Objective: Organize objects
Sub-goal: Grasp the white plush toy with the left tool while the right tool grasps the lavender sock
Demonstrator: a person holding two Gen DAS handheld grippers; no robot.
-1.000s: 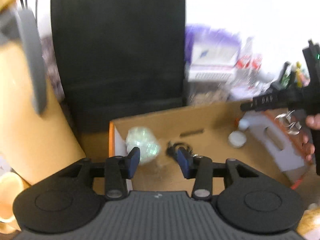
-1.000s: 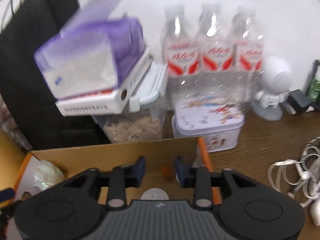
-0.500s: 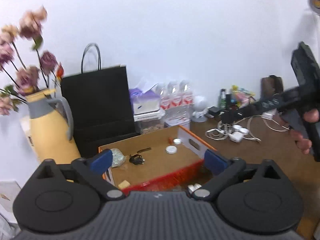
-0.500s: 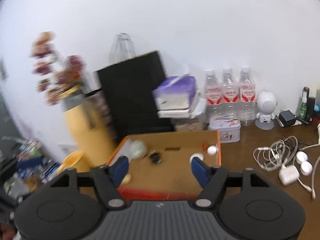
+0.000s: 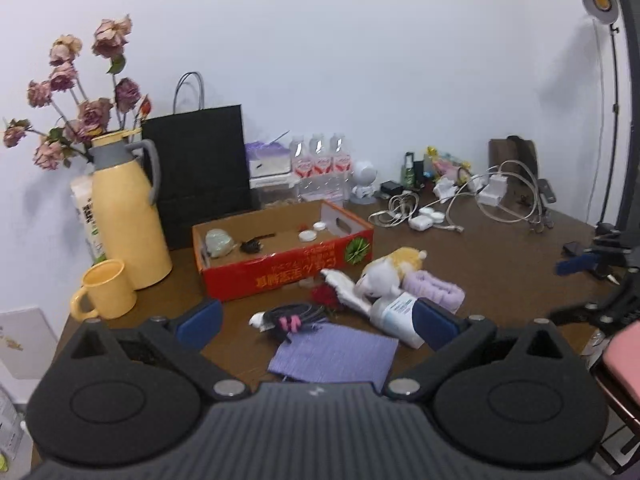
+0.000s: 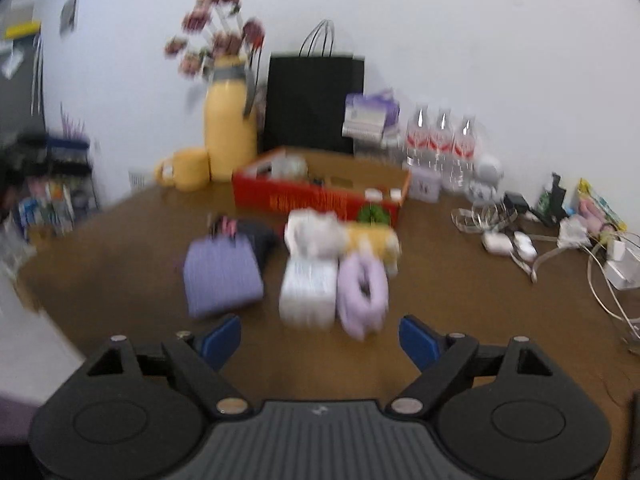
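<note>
Brown wooden table (image 5: pixel 460 256) carrying a shallow red cardboard tray (image 5: pixel 288 268) that already holds a few small items. In front of the tray lie the unsorted objects: soft plush toy (image 5: pixel 384 276), flat ribbed purple cloth (image 5: pixel 332 354), rigid white bottle (image 5: pixel 394 316), fuzzy lilac band (image 5: pixel 436 290). Left gripper (image 5: pixel 320 320) and right gripper (image 6: pixel 320 334) both hover with jaws spread, empty. Risk: the smooth cylindrical bottle may roll, and the touching plush may drag along when gripped.

Yellow jug (image 5: pixel 126 216), black bag (image 5: pixel 200 172).
</note>
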